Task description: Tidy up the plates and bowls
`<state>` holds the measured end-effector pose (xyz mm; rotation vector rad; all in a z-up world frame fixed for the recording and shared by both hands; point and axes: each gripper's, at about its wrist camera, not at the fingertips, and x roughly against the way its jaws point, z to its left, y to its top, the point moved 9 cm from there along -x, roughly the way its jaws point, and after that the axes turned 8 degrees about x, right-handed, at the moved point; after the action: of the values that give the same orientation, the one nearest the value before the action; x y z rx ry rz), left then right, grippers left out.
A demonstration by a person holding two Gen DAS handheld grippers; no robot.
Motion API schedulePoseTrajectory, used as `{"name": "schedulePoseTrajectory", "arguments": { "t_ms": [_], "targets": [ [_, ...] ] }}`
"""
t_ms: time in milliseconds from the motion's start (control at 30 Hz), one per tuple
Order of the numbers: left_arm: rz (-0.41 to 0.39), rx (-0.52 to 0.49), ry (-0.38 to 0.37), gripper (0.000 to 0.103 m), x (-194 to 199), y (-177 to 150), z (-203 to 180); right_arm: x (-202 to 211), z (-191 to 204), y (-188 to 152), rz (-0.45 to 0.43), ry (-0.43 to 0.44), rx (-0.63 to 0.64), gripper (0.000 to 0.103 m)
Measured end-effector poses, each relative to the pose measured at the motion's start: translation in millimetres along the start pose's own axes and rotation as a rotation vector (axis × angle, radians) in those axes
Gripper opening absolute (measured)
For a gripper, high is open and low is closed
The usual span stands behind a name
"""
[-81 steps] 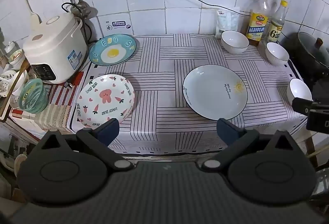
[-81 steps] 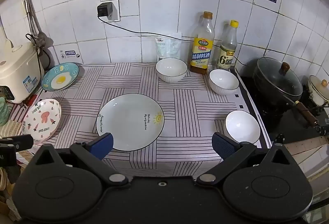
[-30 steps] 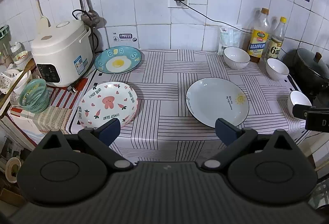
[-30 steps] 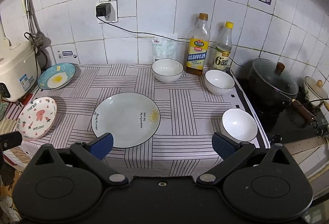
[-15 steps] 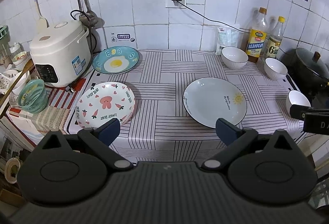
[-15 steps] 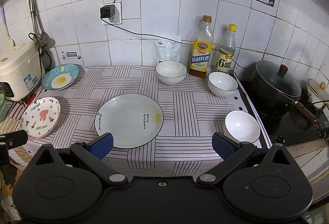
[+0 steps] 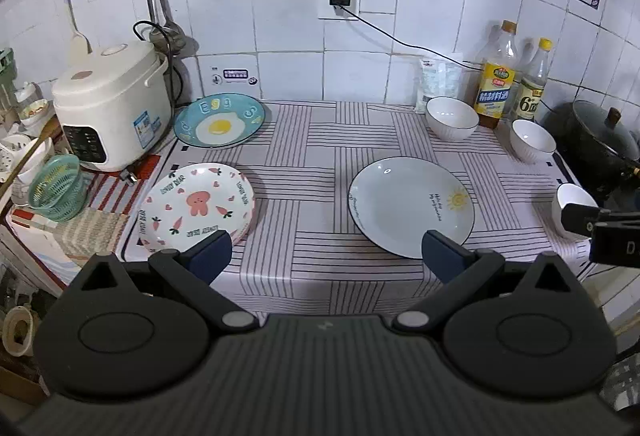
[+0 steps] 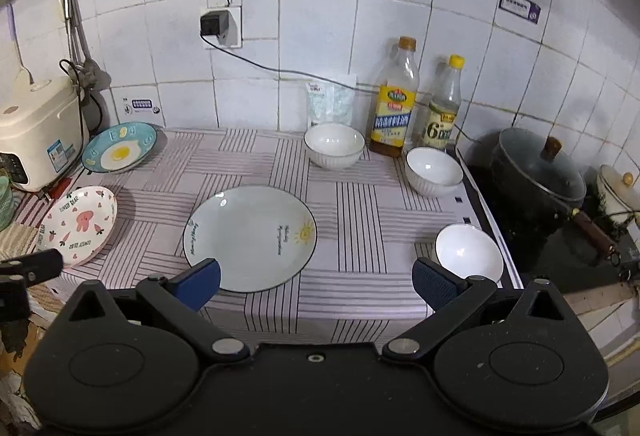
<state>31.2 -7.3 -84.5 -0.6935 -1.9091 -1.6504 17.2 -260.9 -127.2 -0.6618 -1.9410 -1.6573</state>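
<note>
— Which hand is closer to what?

— The left gripper hangs off the front edge of the counter, between the pink plate at the front left corner and the sun plate in the middle. The pink plate lies ahead and to the left of its jaws; the egg plate sits behind that, at the back left beside the rice cooker.

— And the right one?

— The right gripper faces the sun plate on its left side and the nearest bowl at the front right corner. The other two bowls stand along the back, by the bottles.

— Jaws?

— Both pairs spread wide, holding nothing, touching nothing. I'd judge bowls go to the right hand, plates to the left; round things, so no long axis to line up.
</note>
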Motion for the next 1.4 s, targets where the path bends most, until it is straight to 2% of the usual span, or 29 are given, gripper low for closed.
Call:
{"name": "schedulePoseTrajectory", "arguments": {
  "t_ms": [167,300,433,467,533,633,767,867,967,1067,1133,1167,1267,1300,1400],
  "targets": [
    [-0.003,0.007,-0.015,0.103,-7,7,-2,2,-1,6,-0.023,0.021,-0.011,0.103],
    [-0.046,0.011,-0.031,0.103,-15,16,-6,-4,-2,8,-0.061,0.065,-0.007,0.103],
    [-0.073,-0.01,-0.042,0.103,-30,25,-12,-11,-10,20,-0.194,0.138,0.015,0.103],
    [-0.081,-0.01,-0.06,0.103,-33,27,-14,-12,-13,25,-0.235,0.155,0.025,0.103],
    [-0.114,0.011,-0.143,0.103,-40,32,-19,-19,-17,34,-0.304,0.174,0.051,0.103],
    [-0.12,0.055,-0.177,0.102,-57,37,-21,-37,-21,48,-0.342,0.183,0.086,0.103],
    [-0.081,0.061,-0.172,0.1,-90,36,-25,-72,-19,54,-0.299,0.263,0.109,0.103],
    [-0.054,0.064,-0.121,0.1,-117,31,-26,-105,-17,48,-0.265,0.307,0.108,0.103],
    [-0.013,0.059,-0.137,0.101,-143,24,-31,-141,-15,35,-0.22,0.321,0.11,0.098],
    [0.023,0.027,-0.117,0.101,-168,17,-33,-174,-21,25,-0.131,0.376,0.019,0.096],
    [0.041,0.037,-0.119,0.1,-183,14,-32,-191,-26,21,-0.101,0.417,-0.03,0.095],
    [0.054,0.047,-0.124,0.1,-190,12,-30,-199,-28,17,-0.092,0.412,-0.032,0.095],
    [0.11,0.06,-0.105,0.097,-211,2,-27,-221,-28,1,-0.028,0.418,-0.053,0.086],
    [0.129,0.066,-0.097,0.092,-217,-1,-26,-227,-27,-5,-0.002,0.429,-0.066,0.083],
    [0.187,0.074,-0.098,0.085,-235,-13,-25,-244,-21,-21,0.062,0.46,-0.082,0.073]
  ]
}}
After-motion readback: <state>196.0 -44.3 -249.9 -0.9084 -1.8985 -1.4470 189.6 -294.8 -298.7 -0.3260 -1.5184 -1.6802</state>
